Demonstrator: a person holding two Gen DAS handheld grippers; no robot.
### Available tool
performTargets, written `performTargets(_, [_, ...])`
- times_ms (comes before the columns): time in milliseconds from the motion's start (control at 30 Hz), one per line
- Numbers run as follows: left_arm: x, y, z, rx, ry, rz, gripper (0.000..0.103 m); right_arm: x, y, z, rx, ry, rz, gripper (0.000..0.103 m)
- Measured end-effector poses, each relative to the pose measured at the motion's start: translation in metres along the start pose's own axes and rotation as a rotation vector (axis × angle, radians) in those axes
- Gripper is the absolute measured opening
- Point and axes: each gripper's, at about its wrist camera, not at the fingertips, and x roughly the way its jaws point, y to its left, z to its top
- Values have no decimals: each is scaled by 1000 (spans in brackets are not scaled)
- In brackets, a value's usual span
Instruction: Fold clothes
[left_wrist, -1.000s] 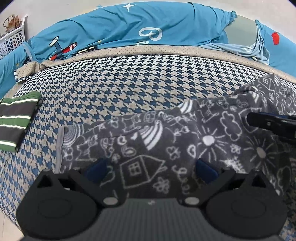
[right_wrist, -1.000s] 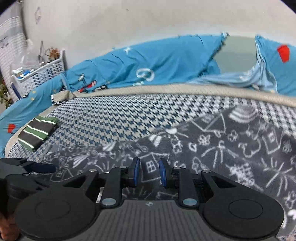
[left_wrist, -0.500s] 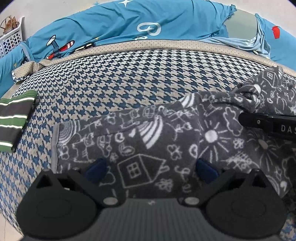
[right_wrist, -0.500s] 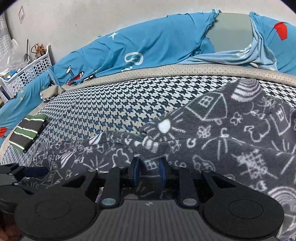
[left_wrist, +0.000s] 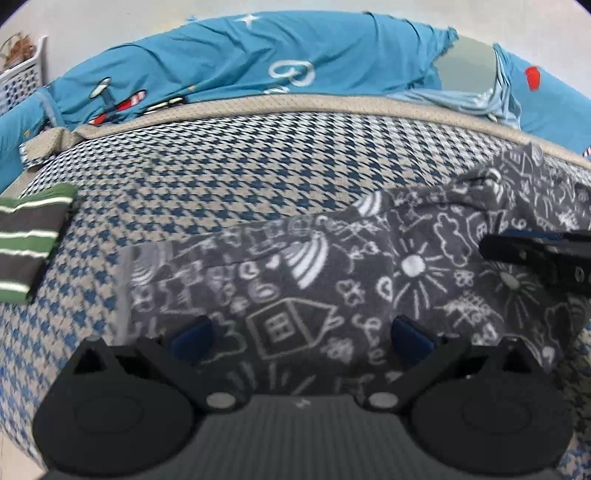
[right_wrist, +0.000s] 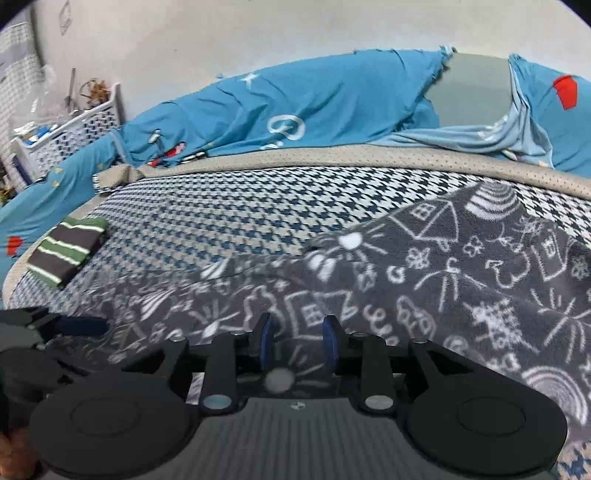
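Fleece, grey and covered in white doodles, fills the space under both of my tools. My right tool has just been easing its jaws apart: in its own view the blue pads stand a narrow gap from each other with the grey garment lying under and between them, and I see no cloth pressed by either pad, so I read that as a let-go, not a pinch. My left tool has its pads spread wide over the same garment, gripping nothing. The garment lies on the houndstooth bed cover, doubled over itself along its far edge into a long band, with a raised bunch towards its right end; I judge one fold is laid down and at least one more, plus smoothing, is left. One item looks finished: a striped green and dark piece sits folded near the bed's left edge, well apart from the work. The left wrist view shows the garment's left end, a pale hem line, and my right tool from the side, reaching in over the cloth from the right. The right wrist view gives what that one lacks: the garment's broad right part spreading towards the bed's rim, a white basket by the wall, and the blue bedding heaped along the far side.
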Motion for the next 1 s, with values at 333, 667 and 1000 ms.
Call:
performTargets(333, [-34,44,-11,-118,-36,41,103,-28,29,-17,-88,-16,75,35])
performTargets(667, [-45,88,-23,-277,-15,79,103,-44,78,-33,-218,-1,187,35])
performTargets(1000, [-44,115,-30,-369,12,70,103,-47,148,-61,-487,4,275,47])
